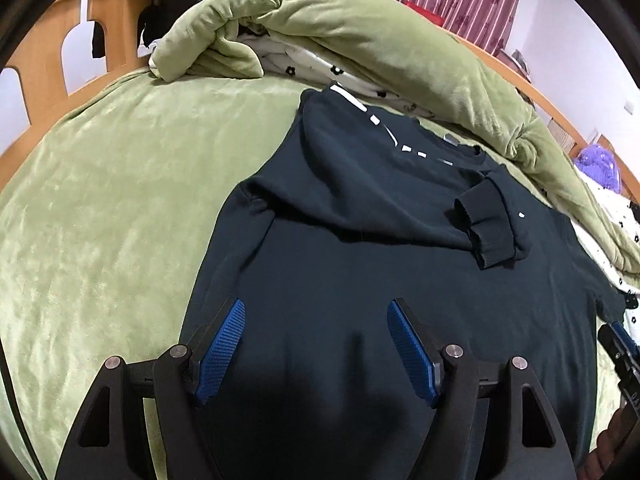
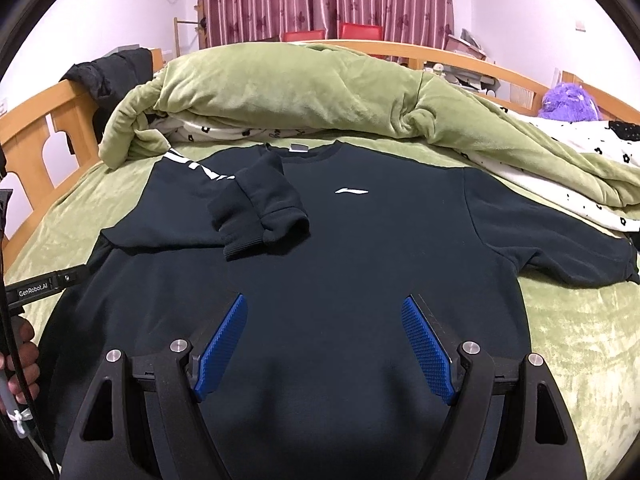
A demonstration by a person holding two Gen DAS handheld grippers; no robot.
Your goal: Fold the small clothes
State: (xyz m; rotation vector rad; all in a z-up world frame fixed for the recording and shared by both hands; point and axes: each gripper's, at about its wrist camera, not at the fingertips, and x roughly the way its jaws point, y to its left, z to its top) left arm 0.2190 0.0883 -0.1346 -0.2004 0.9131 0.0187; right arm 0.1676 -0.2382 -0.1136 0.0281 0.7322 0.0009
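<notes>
A dark navy sweatshirt (image 2: 340,248) lies face up on the green bed, collar at the far side, white logo (image 2: 351,191) on the chest. Its left sleeve (image 2: 256,208) is folded across the chest, cuff toward the middle; the right sleeve (image 2: 560,240) lies spread out to the right. The sweatshirt also fills the left wrist view (image 1: 380,260), with the folded cuff (image 1: 486,226). My left gripper (image 1: 316,308) is open and empty above the lower body of the sweatshirt. My right gripper (image 2: 324,304) is open and empty above the lower body too.
A rolled green quilt (image 2: 300,92) with white flowered lining lies across the bed behind the collar. A wooden bed rail (image 2: 36,132) runs along the left with a black garment (image 2: 116,76) draped on it. A purple plush toy (image 2: 568,100) sits far right. Green bedsheet (image 1: 100,220) surrounds the sweatshirt.
</notes>
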